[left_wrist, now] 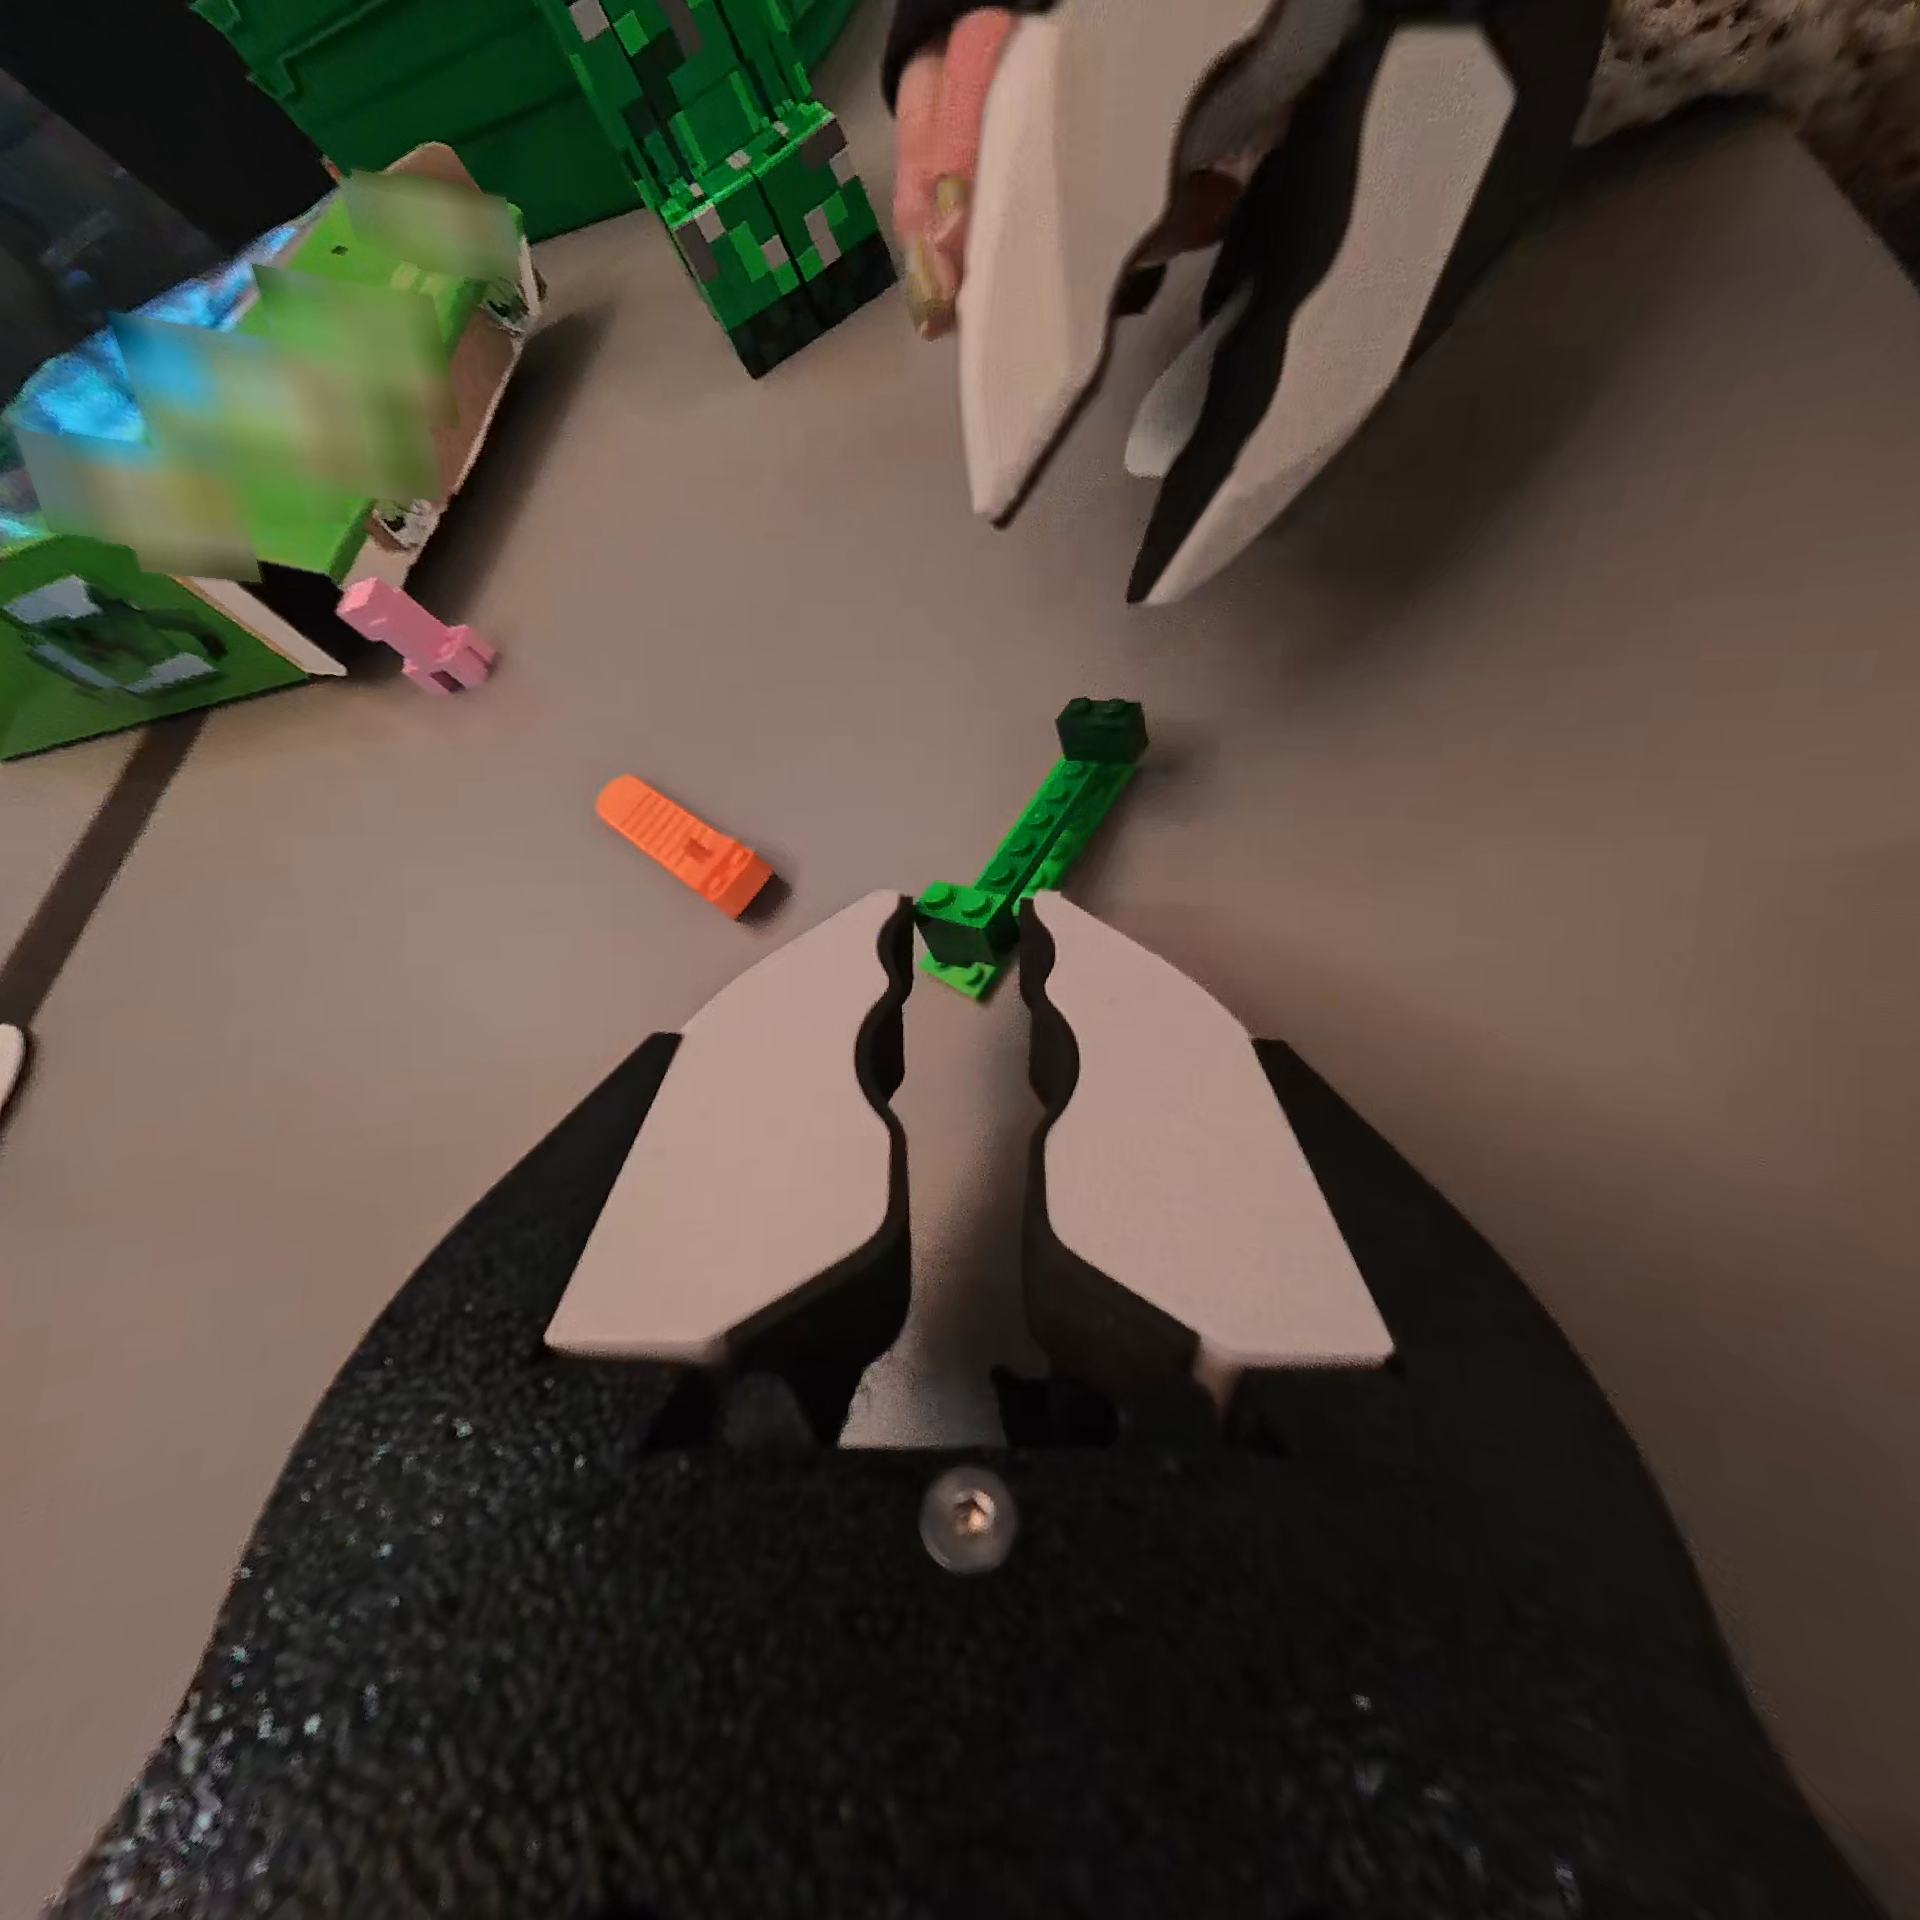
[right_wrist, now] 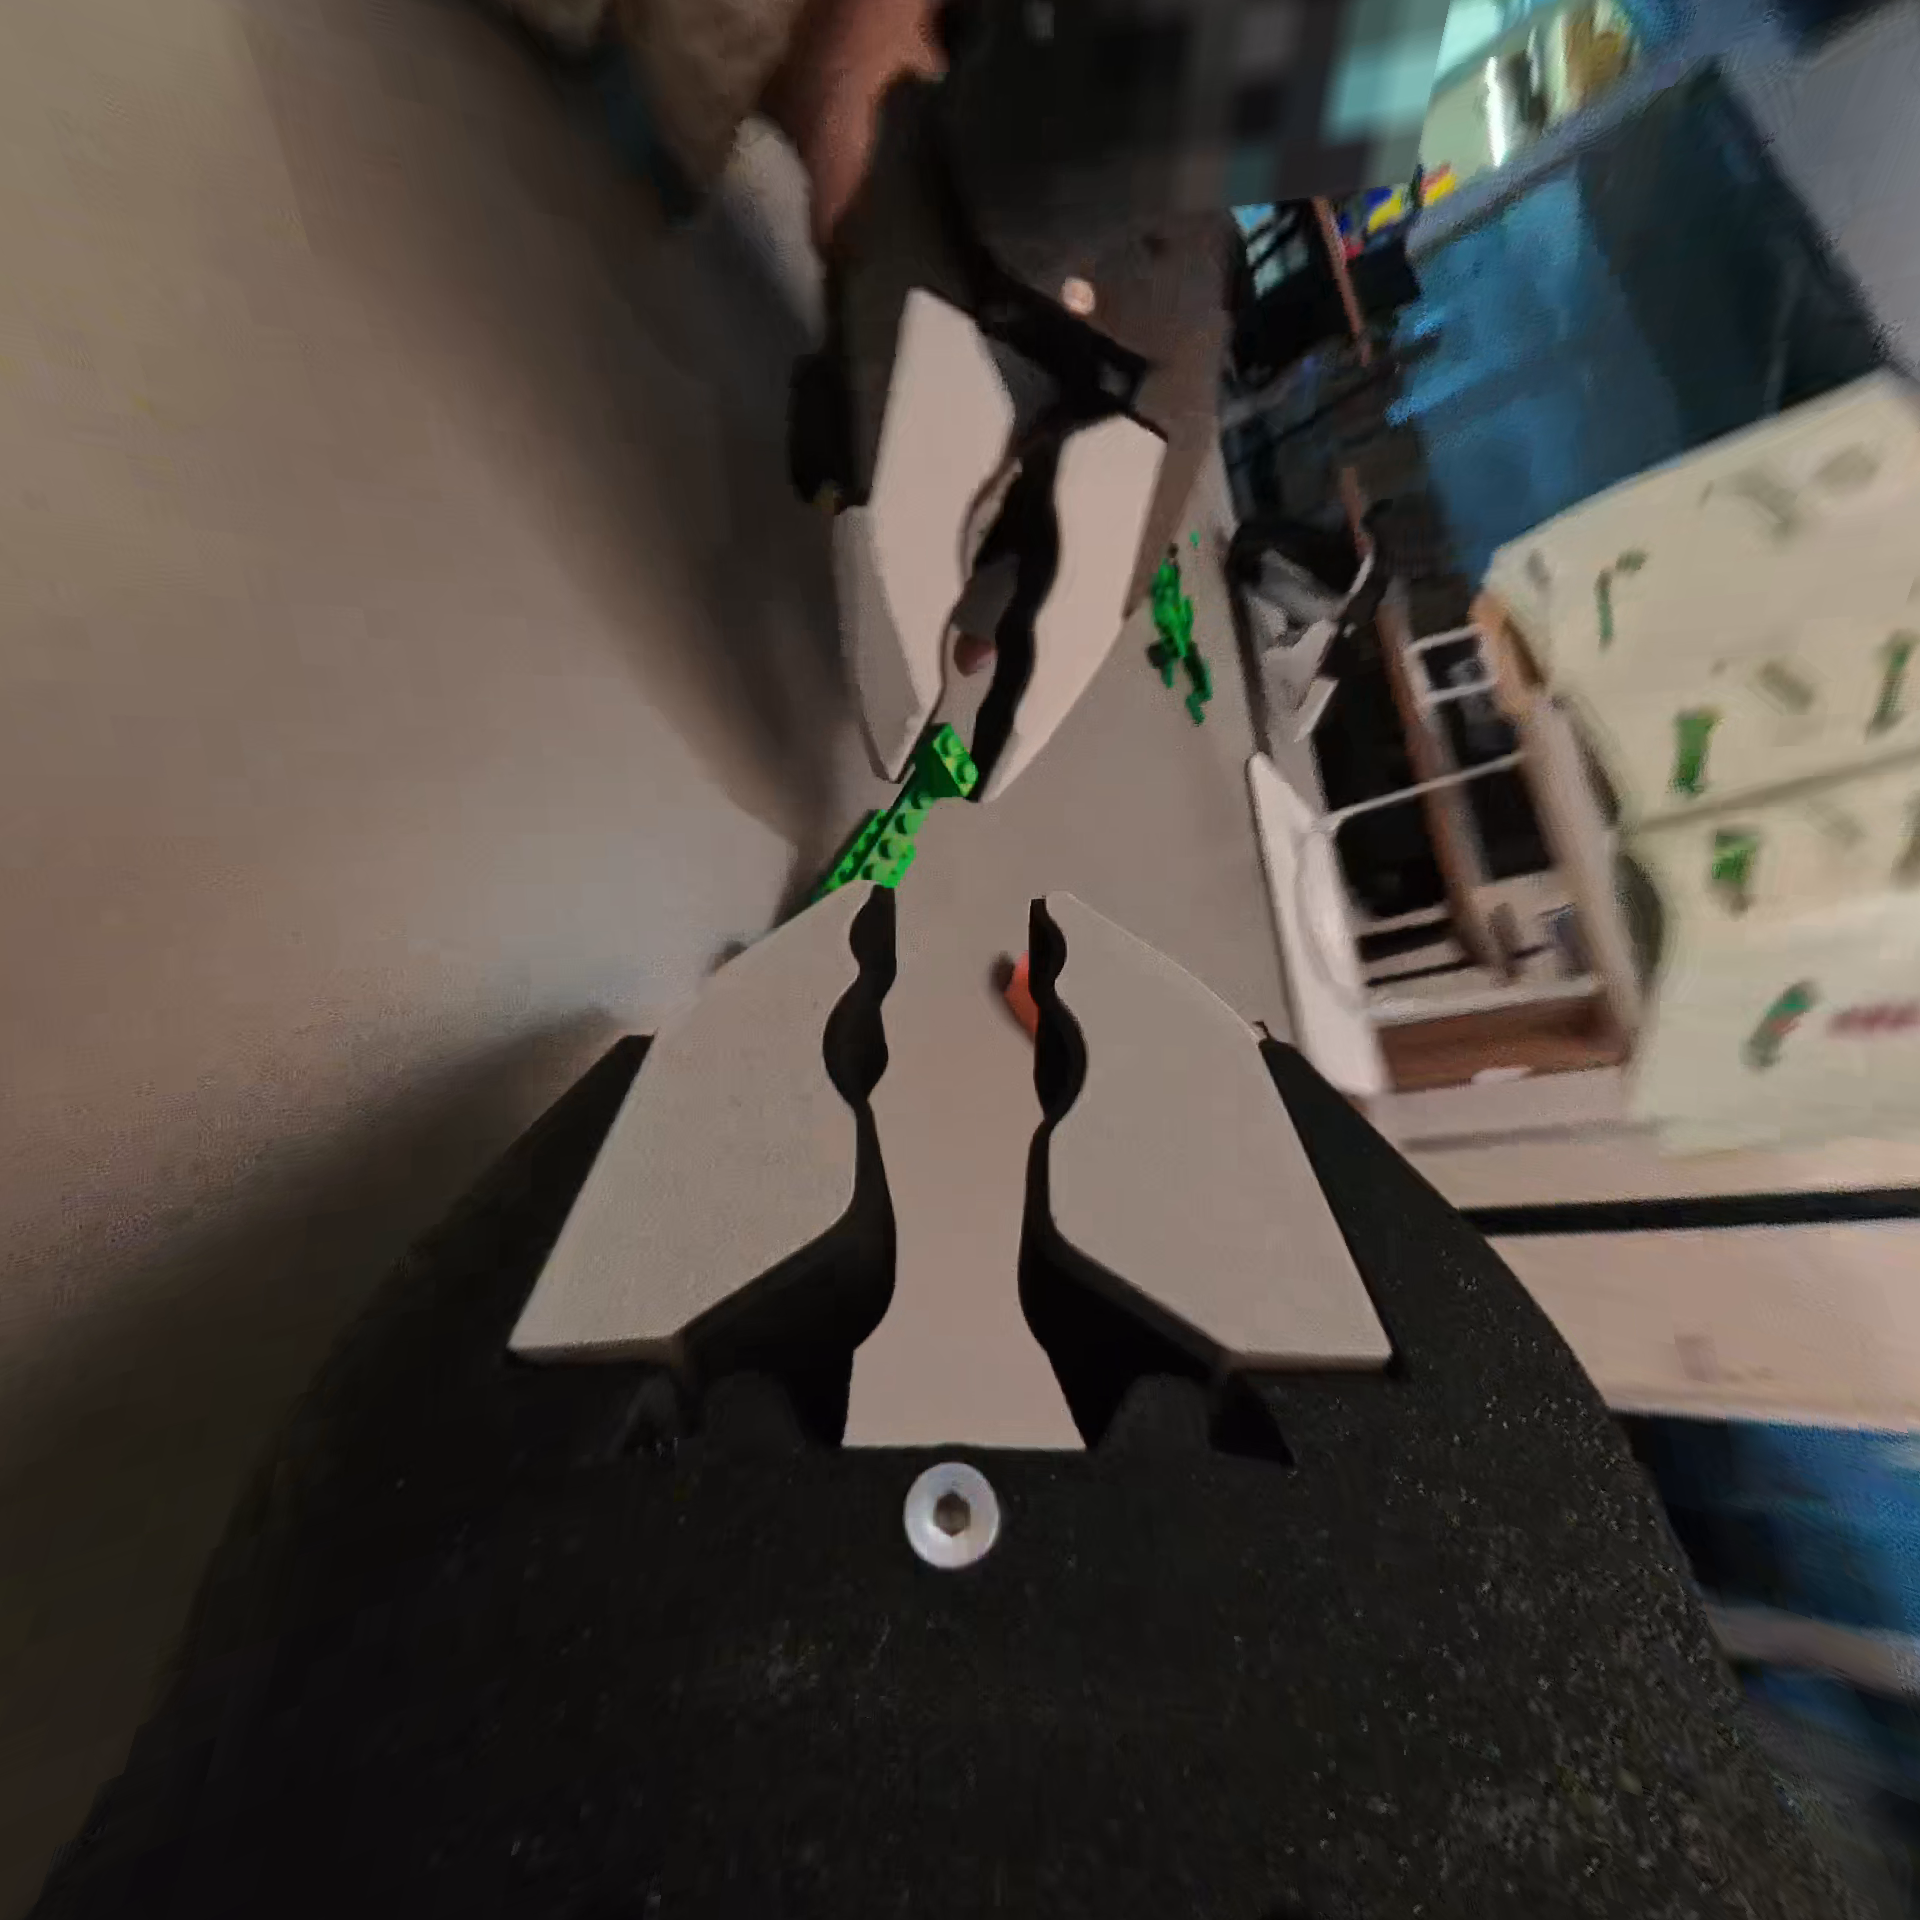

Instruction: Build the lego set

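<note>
A green Lego assembly [left_wrist: 1039, 842] lies low over the grey table: a long bright green plate with a dark green brick [left_wrist: 1101, 727] on its far end and a small green brick [left_wrist: 961, 930] on its near end. My left gripper [left_wrist: 961, 906] is closed on the near-end brick, one fingertip on each side. In the right wrist view the left gripper [right_wrist: 945, 779] also shows holding the assembly [right_wrist: 894, 831]. My right gripper [right_wrist: 961, 904] is open and empty. In the left wrist view it [left_wrist: 1075, 551] hovers above and beyond the assembly.
An orange brick separator [left_wrist: 686, 847] lies left of the assembly, and a pink piece [left_wrist: 421, 634] farther left. A built green blocky figure [left_wrist: 758, 208] and green boxes [left_wrist: 125, 644] stand at the back left. Loose green pieces [right_wrist: 1179, 634] and an instruction sheet [right_wrist: 1745, 727] lie beyond.
</note>
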{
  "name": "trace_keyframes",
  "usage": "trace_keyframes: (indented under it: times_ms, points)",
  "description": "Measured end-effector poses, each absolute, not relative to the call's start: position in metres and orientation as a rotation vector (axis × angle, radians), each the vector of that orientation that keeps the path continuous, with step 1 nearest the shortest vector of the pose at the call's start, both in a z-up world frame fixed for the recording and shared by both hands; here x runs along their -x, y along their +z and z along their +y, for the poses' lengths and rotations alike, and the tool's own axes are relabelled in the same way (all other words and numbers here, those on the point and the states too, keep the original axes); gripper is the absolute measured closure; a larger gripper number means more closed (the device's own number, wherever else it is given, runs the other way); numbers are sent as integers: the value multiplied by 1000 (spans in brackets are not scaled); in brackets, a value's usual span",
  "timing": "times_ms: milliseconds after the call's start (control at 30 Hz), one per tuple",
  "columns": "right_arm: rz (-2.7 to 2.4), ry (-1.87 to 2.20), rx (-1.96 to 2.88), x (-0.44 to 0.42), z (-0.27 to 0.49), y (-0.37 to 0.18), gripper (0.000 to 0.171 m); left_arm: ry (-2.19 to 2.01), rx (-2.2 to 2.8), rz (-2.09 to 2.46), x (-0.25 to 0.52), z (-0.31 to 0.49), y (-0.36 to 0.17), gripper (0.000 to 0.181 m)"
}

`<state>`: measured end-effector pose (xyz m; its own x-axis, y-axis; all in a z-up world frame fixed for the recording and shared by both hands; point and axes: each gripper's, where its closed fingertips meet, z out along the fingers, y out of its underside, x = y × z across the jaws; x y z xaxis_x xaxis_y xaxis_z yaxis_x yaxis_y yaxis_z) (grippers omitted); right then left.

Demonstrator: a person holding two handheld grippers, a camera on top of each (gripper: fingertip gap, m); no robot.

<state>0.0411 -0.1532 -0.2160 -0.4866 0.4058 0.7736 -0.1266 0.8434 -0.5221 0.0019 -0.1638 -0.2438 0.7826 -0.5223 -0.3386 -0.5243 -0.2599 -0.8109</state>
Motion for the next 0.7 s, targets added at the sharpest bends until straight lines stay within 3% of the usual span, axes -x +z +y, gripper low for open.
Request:
trace_keyframes:
  times_ms: [33,200,700]
  points:
    - [-2003,718,293,-39,-151,-214,147,30,1900,798,-1,-163,-243,162]
    - [-2147,896,624,-29,-151,-219,147,97,1889,819,0,-161,-243,162]
    - [-2623,610,838,-12,-159,-260,151,120,1885,842,-2,-162,-245,162]
